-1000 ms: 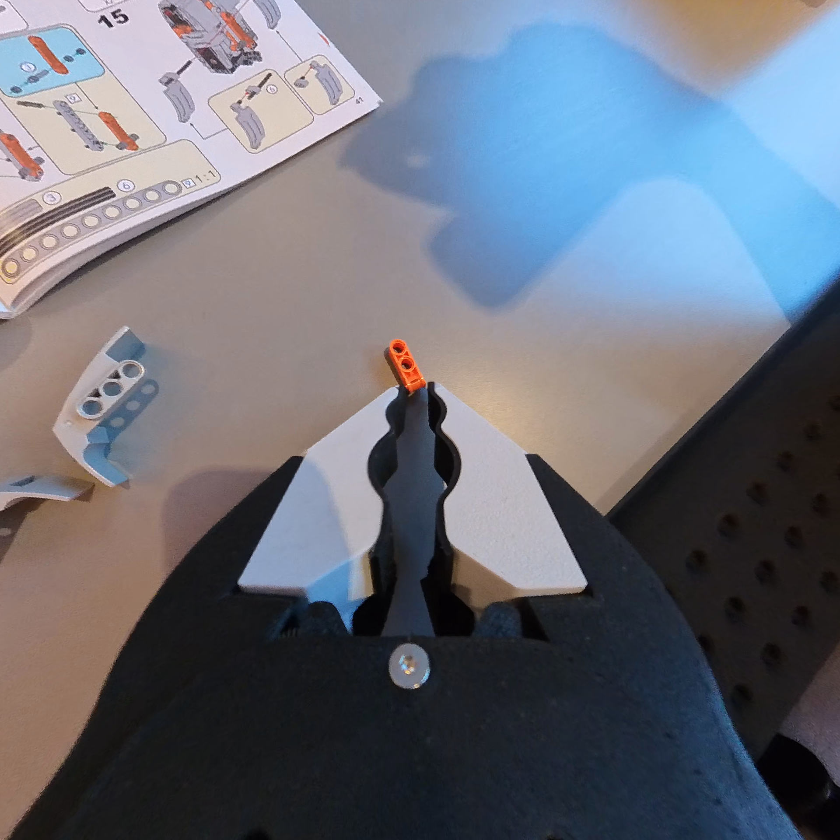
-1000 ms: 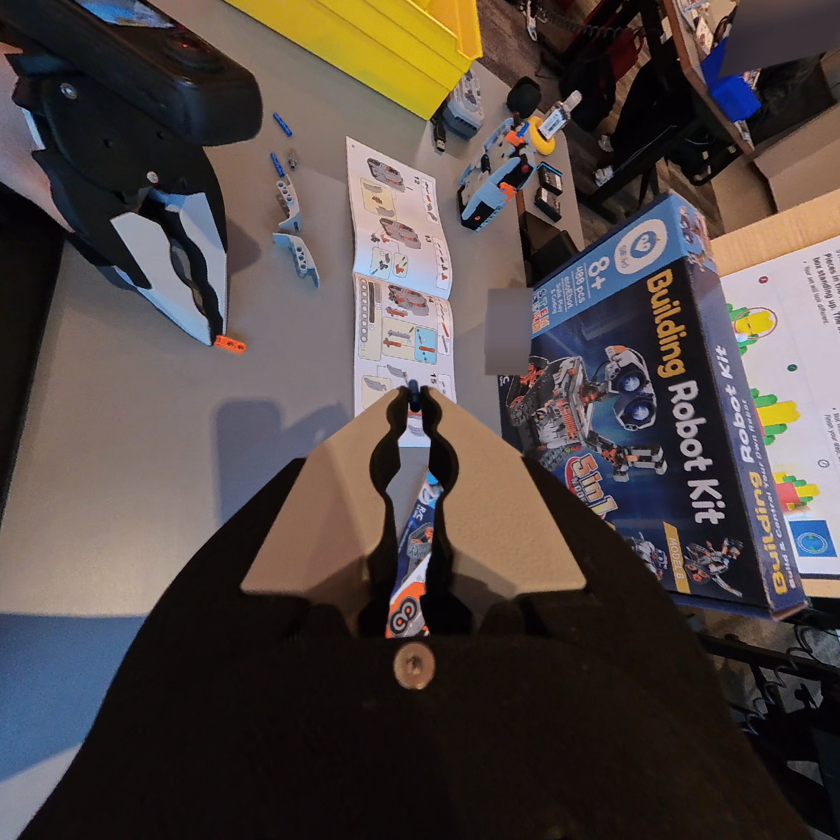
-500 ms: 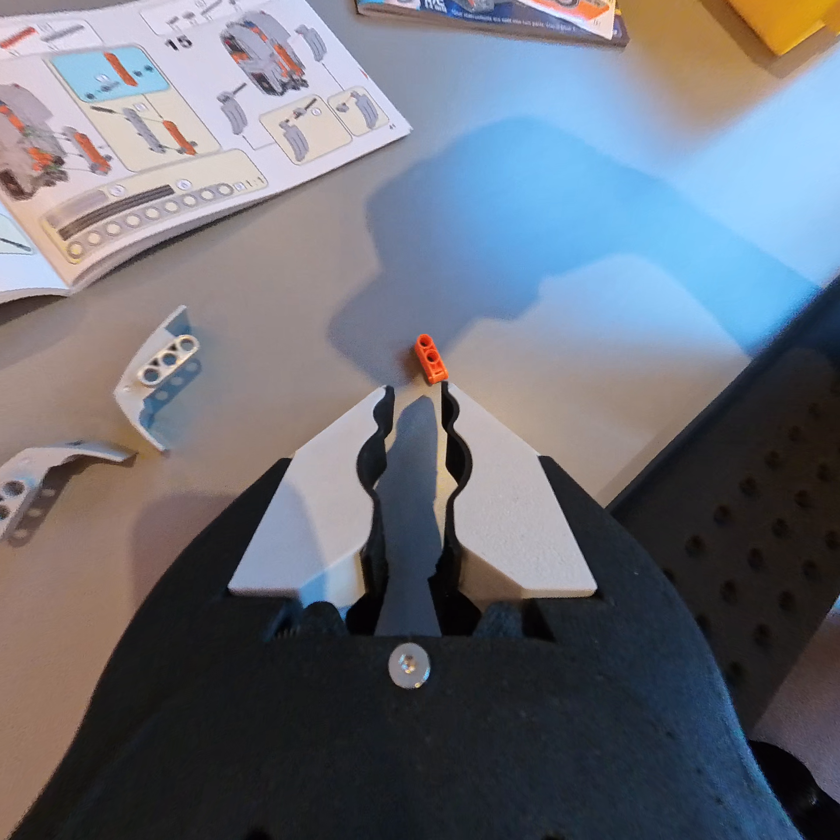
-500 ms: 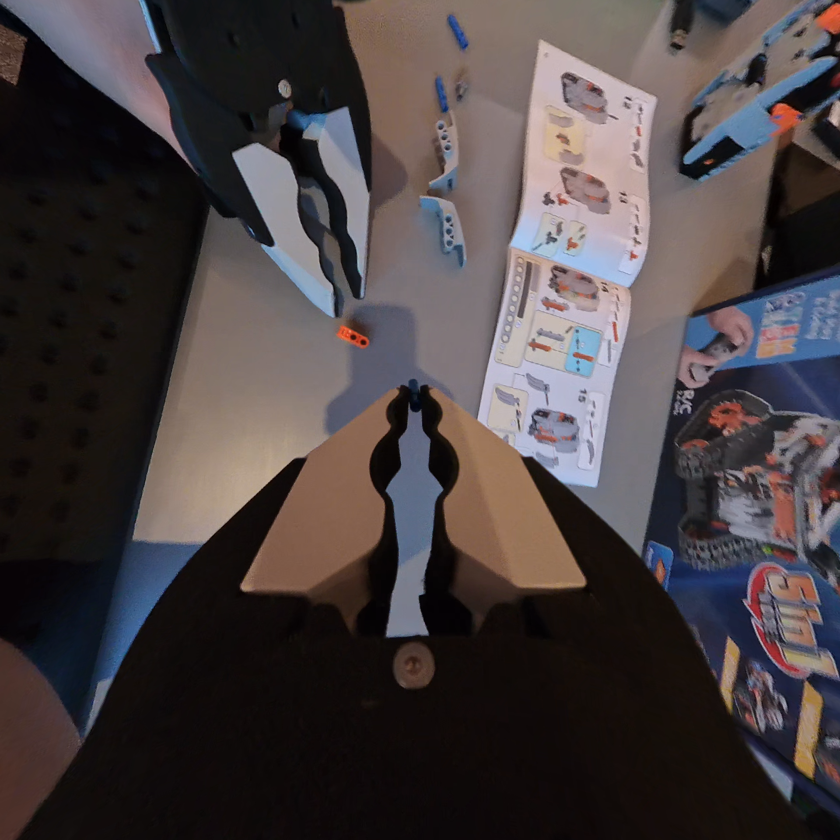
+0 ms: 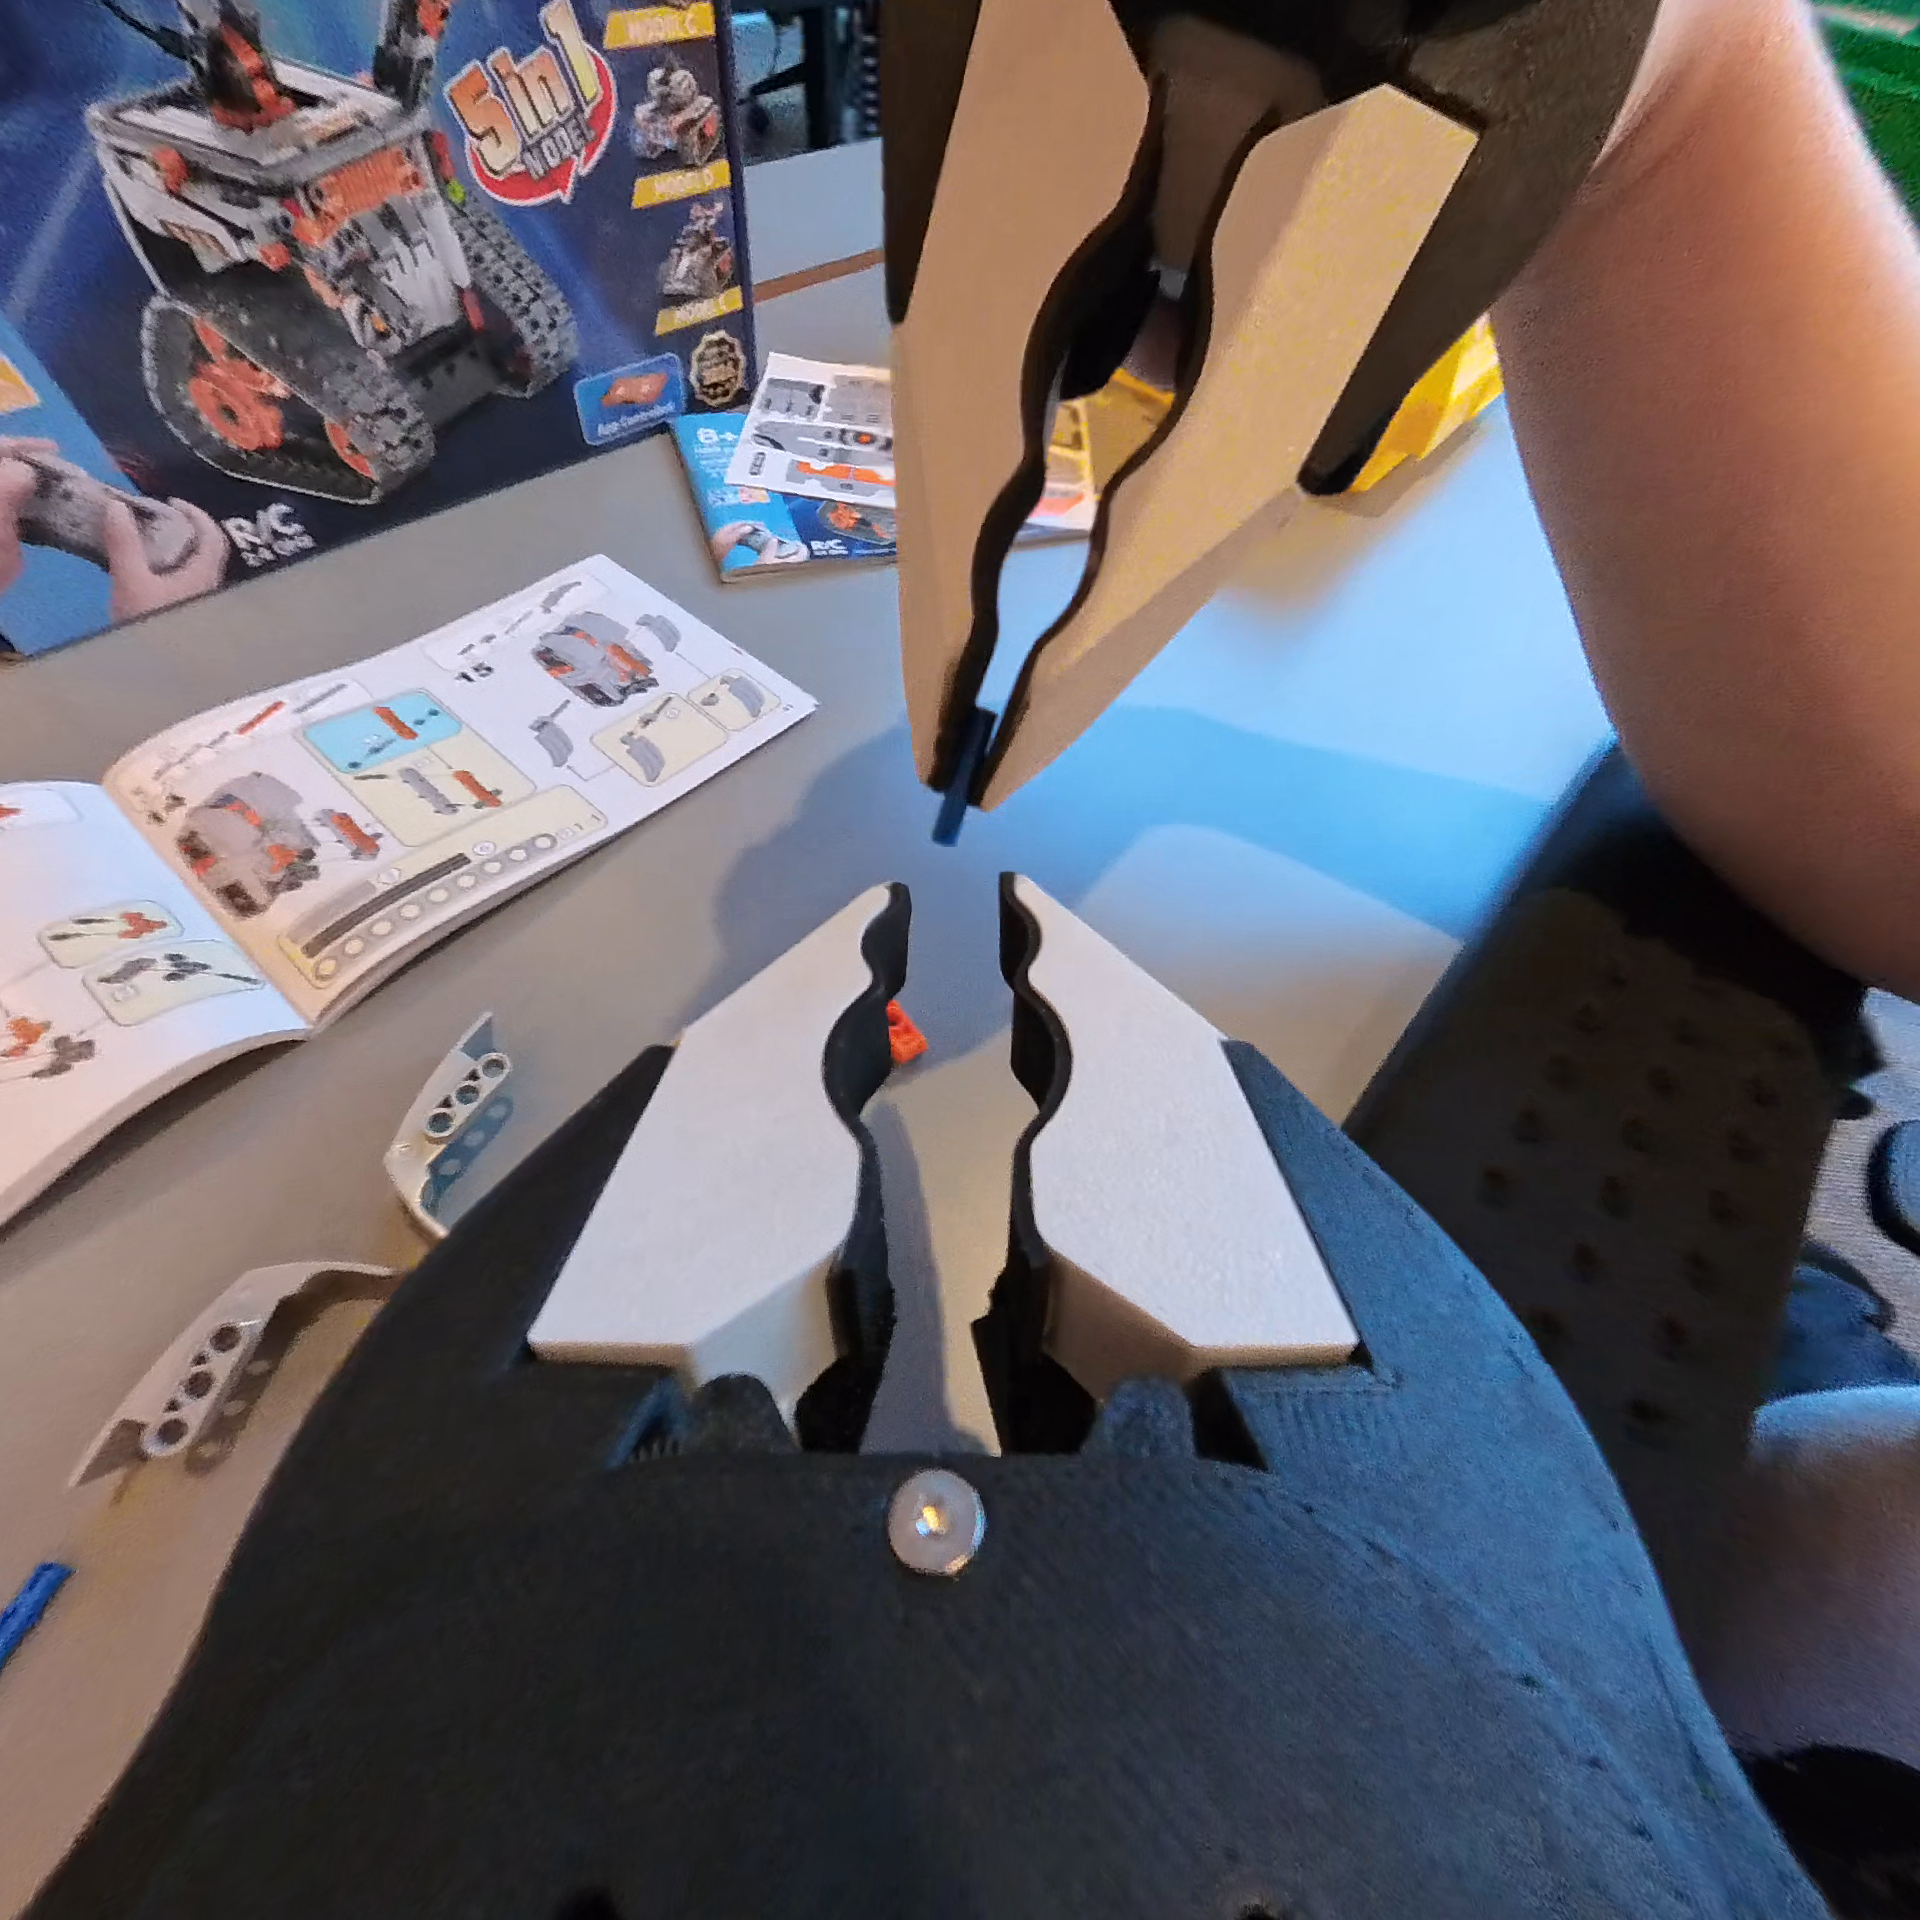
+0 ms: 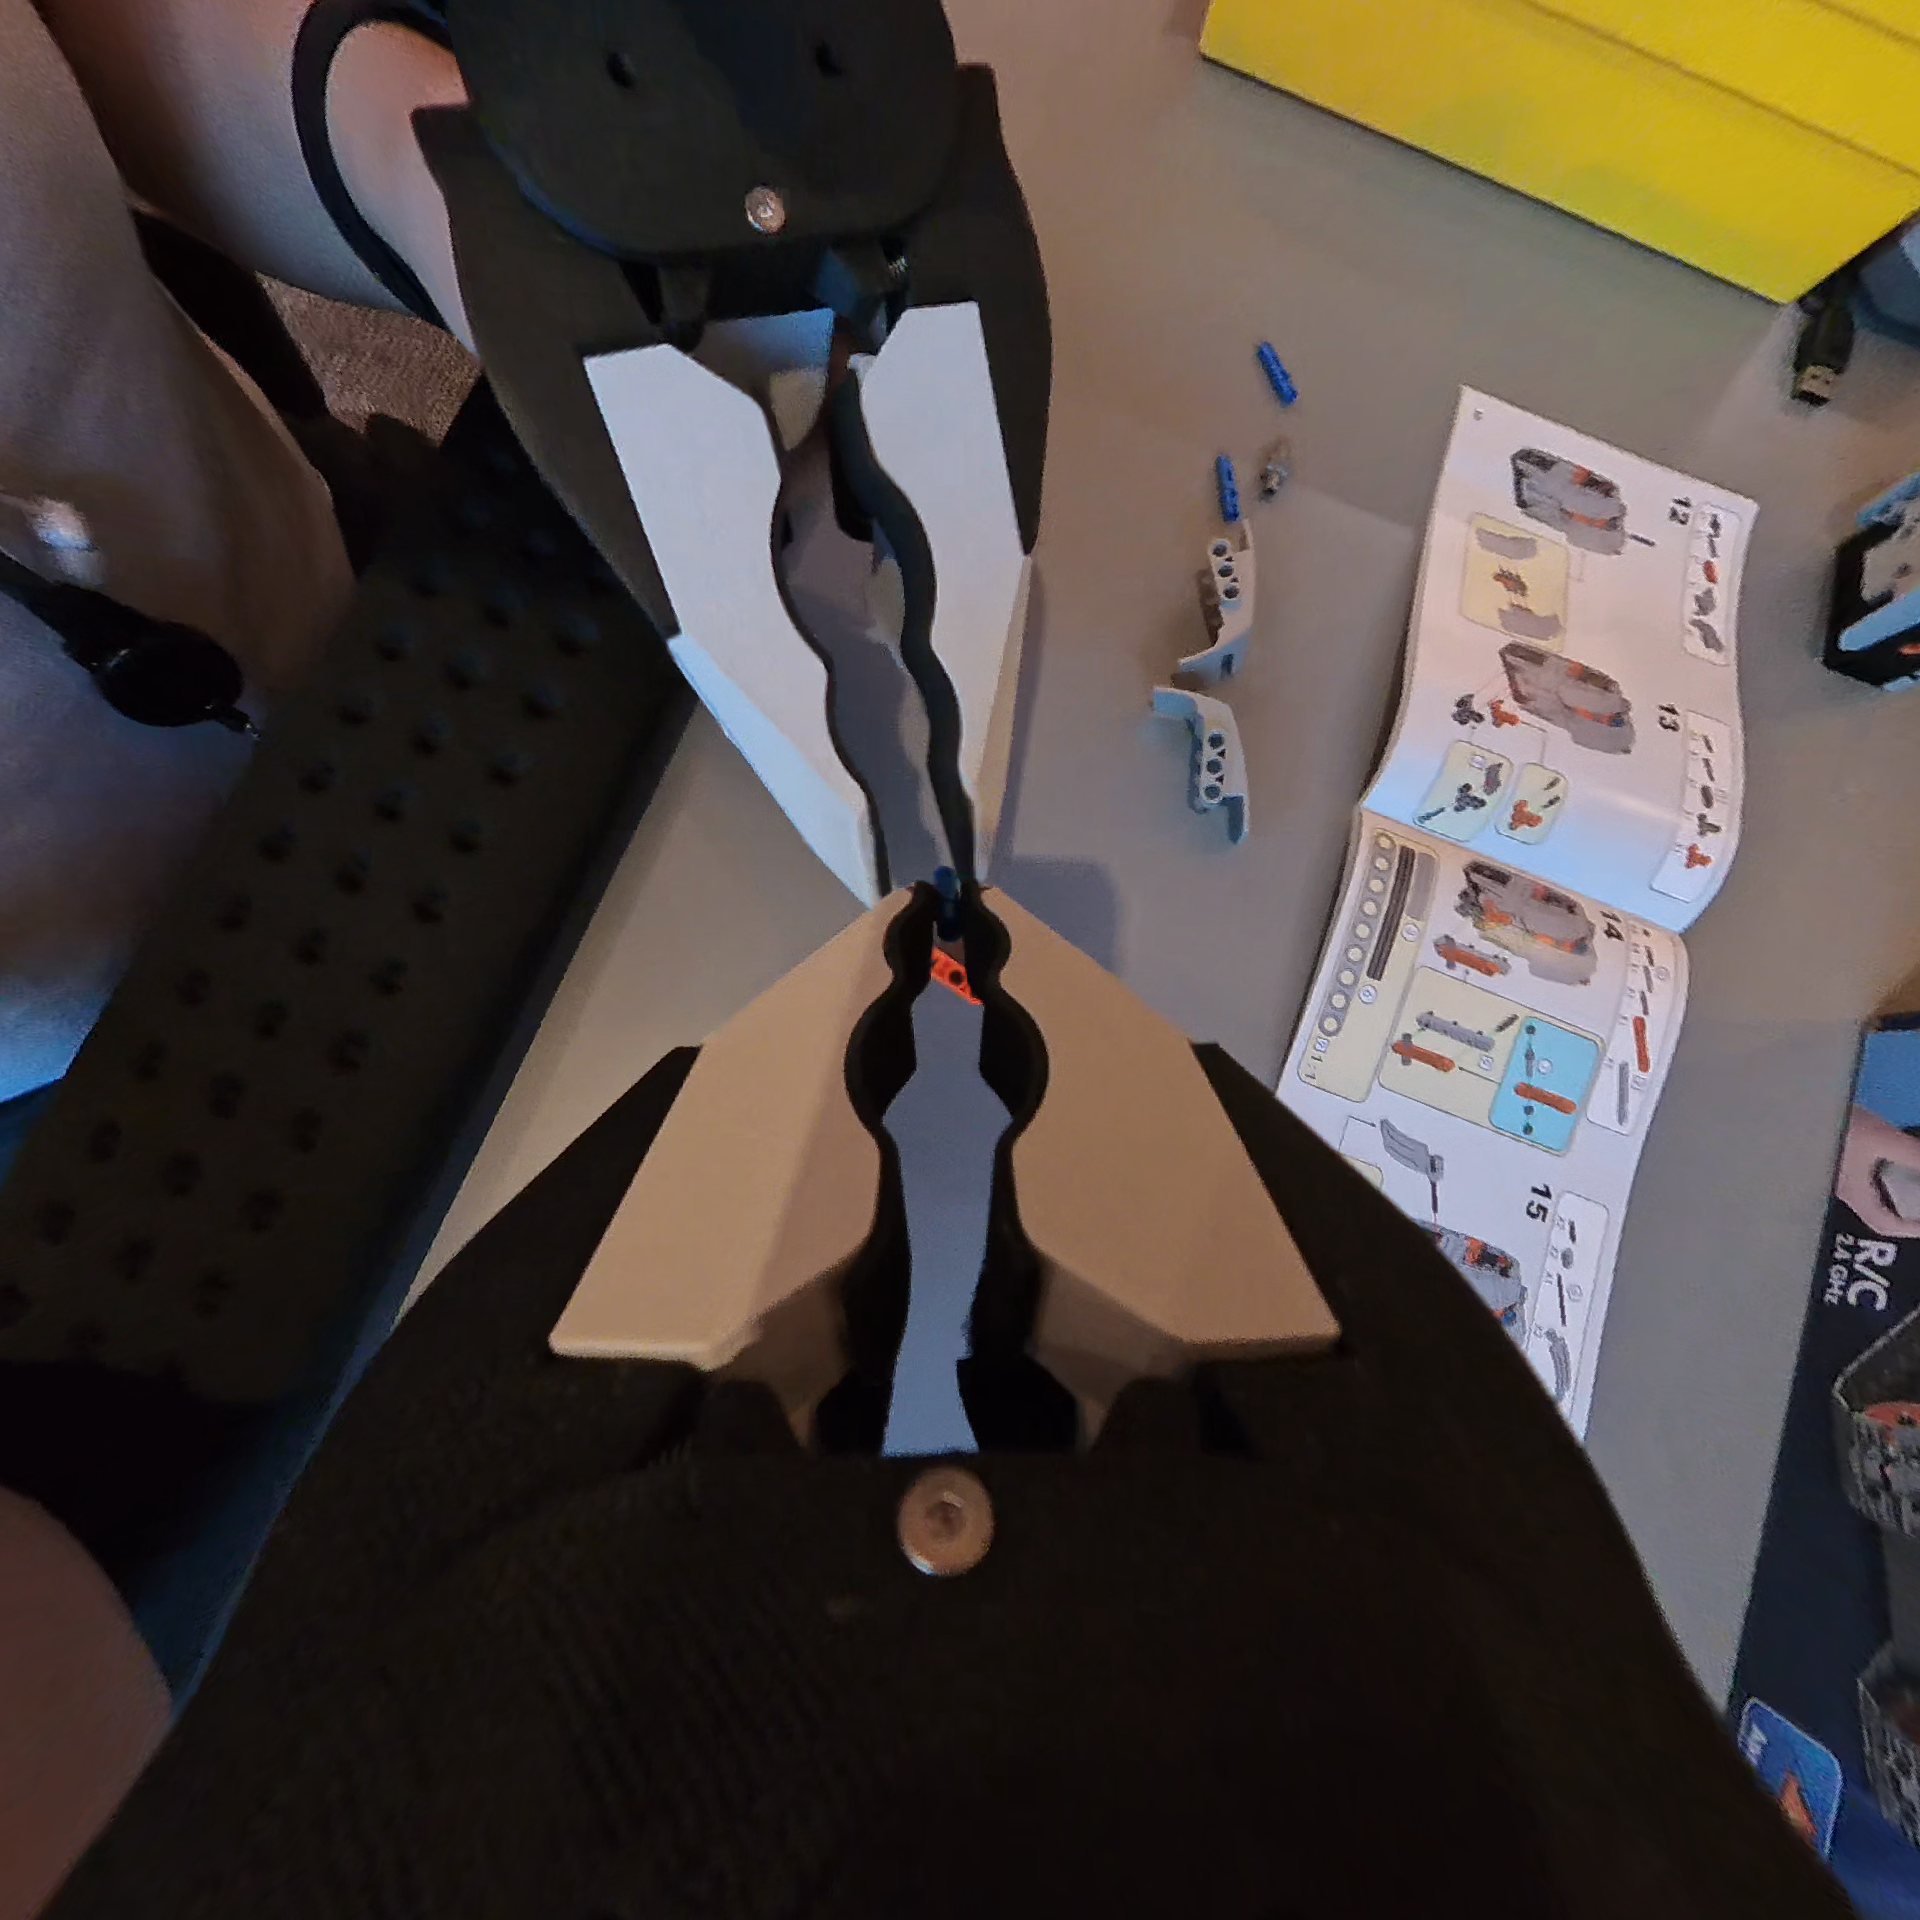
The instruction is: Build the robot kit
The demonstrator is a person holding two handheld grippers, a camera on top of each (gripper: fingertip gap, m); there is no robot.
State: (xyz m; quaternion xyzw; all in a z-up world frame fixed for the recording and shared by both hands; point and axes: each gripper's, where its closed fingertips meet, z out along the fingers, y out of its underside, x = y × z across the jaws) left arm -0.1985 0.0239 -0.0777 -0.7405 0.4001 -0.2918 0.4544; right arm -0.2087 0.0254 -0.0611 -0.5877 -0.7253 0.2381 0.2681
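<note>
My left gripper (image 5: 954, 883) is open and empty, just above the grey table. A small orange two-hole piece (image 5: 904, 1036) lies on the table between its fingers, partly hidden by the left finger. My right gripper (image 5: 958, 792) comes down from above, shut on a short dark blue pin (image 5: 958, 779) that sticks out of its tips, close to the left gripper's tips. In the right wrist view my right gripper (image 6: 943, 902) holds the blue pin (image 6: 943, 885) tip to tip with the left gripper (image 6: 928, 871). The orange piece (image 6: 954, 971) shows below, between the right fingers.
An open instruction booklet (image 5: 416, 790) lies to the left, with two grey curved pieces (image 5: 457, 1122) beside it. Loose blue pins (image 6: 1276, 371) lie farther off. A blue kit box (image 5: 312, 260), a yellow bin (image 6: 1610, 125) and a black perforated mat (image 5: 1610, 1143) border the table. A person's arm (image 5: 1745, 520) is at right. Left and right tips are no more than a few centimetres apart.
My left gripper opened and let the orange piece drop onto the table. My right gripper moved with the blue pin from over the booklet to meet the left gripper's tips.
</note>
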